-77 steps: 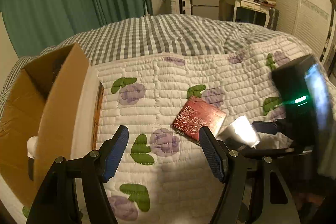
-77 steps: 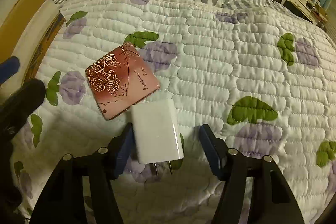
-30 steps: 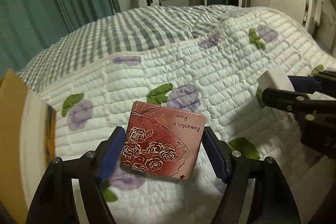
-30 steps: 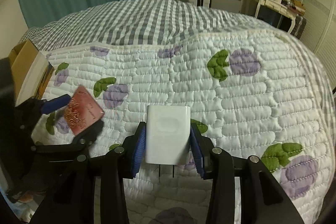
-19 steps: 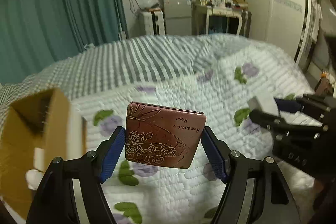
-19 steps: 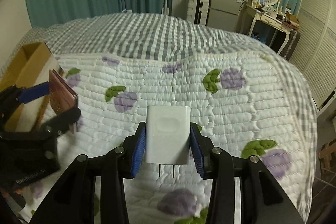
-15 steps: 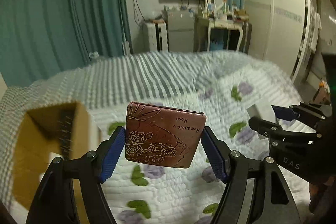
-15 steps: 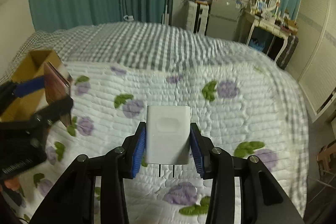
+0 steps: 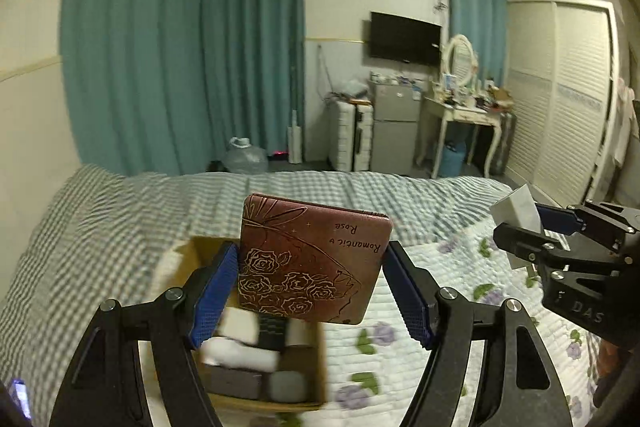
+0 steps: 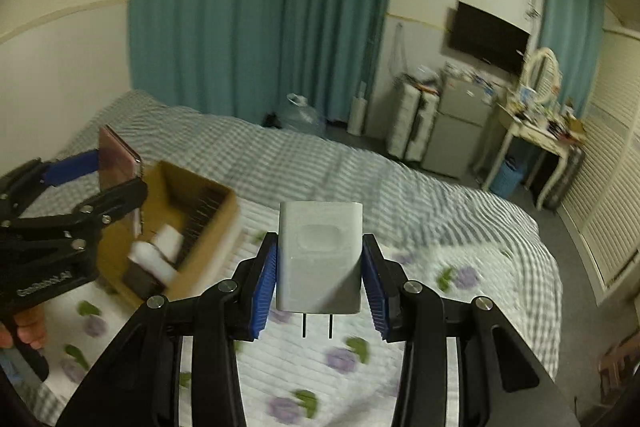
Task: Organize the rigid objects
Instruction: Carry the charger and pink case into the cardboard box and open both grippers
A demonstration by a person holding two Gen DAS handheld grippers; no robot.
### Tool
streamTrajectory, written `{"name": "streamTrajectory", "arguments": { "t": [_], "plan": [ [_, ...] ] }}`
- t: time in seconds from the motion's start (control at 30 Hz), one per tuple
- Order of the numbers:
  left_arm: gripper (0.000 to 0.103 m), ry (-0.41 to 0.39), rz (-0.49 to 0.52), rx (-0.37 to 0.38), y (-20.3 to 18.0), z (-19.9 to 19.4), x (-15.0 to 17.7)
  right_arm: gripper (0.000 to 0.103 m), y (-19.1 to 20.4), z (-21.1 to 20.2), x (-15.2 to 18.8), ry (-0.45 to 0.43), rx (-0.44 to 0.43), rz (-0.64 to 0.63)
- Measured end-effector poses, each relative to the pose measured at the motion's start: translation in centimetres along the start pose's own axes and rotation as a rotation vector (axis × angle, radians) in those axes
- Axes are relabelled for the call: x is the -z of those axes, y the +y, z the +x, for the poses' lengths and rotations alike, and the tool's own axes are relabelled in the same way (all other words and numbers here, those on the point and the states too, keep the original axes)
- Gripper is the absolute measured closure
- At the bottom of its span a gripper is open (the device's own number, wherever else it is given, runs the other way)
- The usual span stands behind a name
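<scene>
My left gripper (image 9: 310, 293) is shut on a flat red case with gold roses (image 9: 308, 259), held in the air above the open cardboard box (image 9: 316, 359) on the bed. The box holds several white, grey and black items. My right gripper (image 10: 320, 279) is shut on a white plug-in charger (image 10: 320, 251), prongs pointing down, held above the quilt to the right of the box (image 10: 208, 231). In the right wrist view the left gripper (image 10: 96, 179) holds the case (image 10: 116, 159) on edge over the box's left side. The charger also shows in the left wrist view (image 9: 516, 211).
The bed has a white quilt with purple flowers (image 10: 420, 327) and a grey checked cover (image 10: 360, 171) behind. Teal curtains (image 9: 180, 47), a small fridge (image 9: 392, 131), a dressing table (image 9: 464, 119) and a white wardrobe (image 9: 568, 99) stand beyond the bed.
Both grippers have risen well above the bed with their objects. The left gripper has carried the red case leftward over the cardboard box, whose inside now shows below it.
</scene>
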State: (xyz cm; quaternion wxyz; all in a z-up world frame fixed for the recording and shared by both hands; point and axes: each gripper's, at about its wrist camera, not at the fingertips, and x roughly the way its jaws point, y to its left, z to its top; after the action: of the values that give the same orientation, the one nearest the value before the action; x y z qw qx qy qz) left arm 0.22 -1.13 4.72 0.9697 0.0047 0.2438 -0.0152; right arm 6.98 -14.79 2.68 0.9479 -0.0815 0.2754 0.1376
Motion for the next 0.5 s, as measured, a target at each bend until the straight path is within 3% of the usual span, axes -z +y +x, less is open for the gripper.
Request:
{"name": "streamTrajectory", "arguments": {
  "t": [0.23,0.5],
  "plan": [
    [0.029,0.039,-0.035,-0.085,6.2,1.6,1.2,0.063,7.1,2.3,-2.4,-0.005,-0.107,-0.052],
    [0.029,0.149,-0.033,-0.093,8.5,6.6,4.8,0.063,11.8,10.8,-1.0,0.111,-0.162,-0.073]
  ]
}}
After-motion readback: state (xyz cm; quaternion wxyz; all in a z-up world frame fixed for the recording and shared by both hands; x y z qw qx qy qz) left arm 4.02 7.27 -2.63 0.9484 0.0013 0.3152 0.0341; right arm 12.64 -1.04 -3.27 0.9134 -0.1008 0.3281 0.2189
